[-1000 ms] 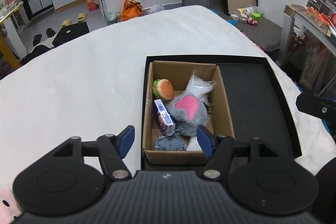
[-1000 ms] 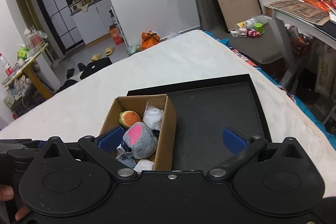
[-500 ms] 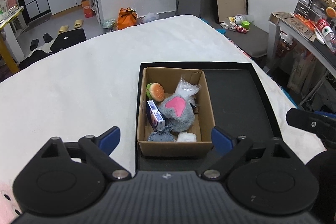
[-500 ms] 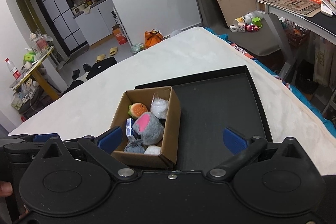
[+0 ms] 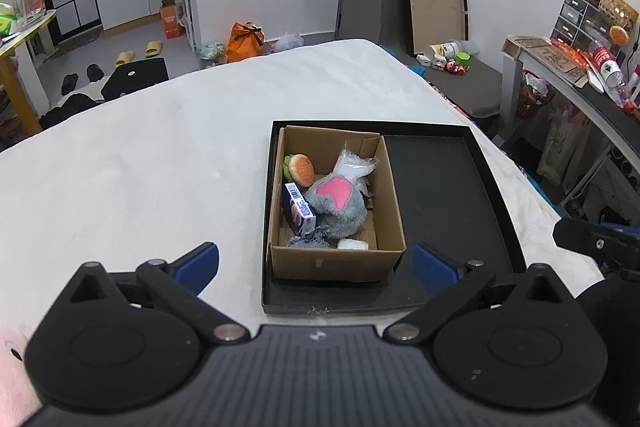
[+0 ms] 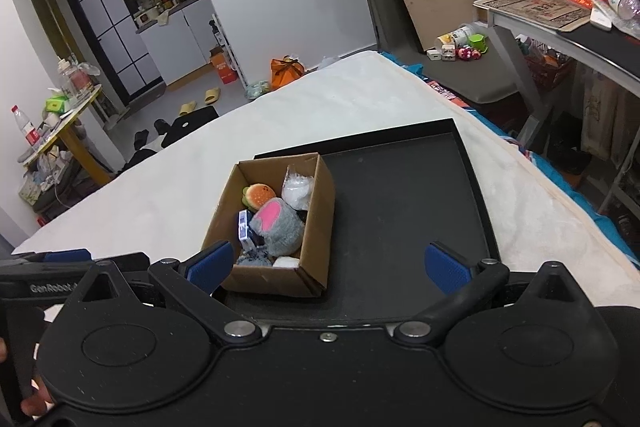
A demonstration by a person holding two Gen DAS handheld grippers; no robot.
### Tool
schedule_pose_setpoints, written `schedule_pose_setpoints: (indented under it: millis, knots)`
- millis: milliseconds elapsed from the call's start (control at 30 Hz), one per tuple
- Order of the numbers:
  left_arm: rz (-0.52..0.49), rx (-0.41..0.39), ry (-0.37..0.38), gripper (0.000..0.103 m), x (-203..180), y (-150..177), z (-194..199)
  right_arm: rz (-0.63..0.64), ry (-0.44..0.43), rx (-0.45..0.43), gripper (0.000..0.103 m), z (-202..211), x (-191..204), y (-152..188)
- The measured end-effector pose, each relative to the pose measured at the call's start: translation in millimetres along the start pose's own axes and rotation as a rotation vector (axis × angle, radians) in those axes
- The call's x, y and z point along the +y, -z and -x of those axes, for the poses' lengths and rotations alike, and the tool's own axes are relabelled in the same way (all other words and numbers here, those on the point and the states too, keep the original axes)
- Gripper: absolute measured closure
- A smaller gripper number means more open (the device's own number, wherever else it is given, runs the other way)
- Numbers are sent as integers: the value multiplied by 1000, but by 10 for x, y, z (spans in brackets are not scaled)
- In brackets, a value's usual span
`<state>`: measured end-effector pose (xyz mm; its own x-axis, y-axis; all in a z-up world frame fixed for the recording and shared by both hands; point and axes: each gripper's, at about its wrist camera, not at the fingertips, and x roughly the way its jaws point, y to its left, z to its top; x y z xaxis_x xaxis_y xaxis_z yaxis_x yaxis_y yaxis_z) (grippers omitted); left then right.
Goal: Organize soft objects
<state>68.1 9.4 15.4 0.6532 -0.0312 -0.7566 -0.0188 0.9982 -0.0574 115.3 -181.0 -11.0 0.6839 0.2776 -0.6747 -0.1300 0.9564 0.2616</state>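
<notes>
The soft things lay together in an open cardboard box, which stood in the left part of a shallow black tray on a bed covered in a white blanket. Uppermost was a grey plush toy with a pink patch; beside it were a small burger plush, a crinkled clear bag, a little printed carton, a scrap of blue-grey fabric and a small white piece against the near wall. The left hand-held gripper was released, its jaws having just been opening to full width with nothing between them, and it hung back over the tray's near rim. The right hand-held gripper was likewise spread wide and empty, above the near end of the box. The plush would probably be light and yielding, so a pinch across its thick grey body looked safer than one on the patch; the bag seemed slippery and likely to crumple or slide from the pads. The carton was the one stiff item, best taken across its narrow faces. The box walls crowded any descent on the left and near sides, while the bare right half of the tray and the wide blanket offered free room for moving.
</notes>
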Motion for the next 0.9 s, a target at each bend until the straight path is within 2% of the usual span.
schedule_pose_setpoints:
  millis: [400, 600, 700, 767, 900]
  knots:
    - [-20, -43, -11, 0, 15, 202, 302, 10, 41, -18, 0, 216, -18, 216]
    - [7, -58, 16, 0, 59, 296, 468, 24, 34, -31, 0, 338, 1, 339]
    - [1, -73, -27, 0, 43, 355, 548, 28, 40, -36, 0, 381, 17, 385]
    - [16, -70, -10, 0, 63, 391, 585, 32, 40, -33, 0, 399, 36, 415]
    - [16, -78, -28, 0, 65, 485, 664, 41, 64, -49, 0, 470, 94, 453]
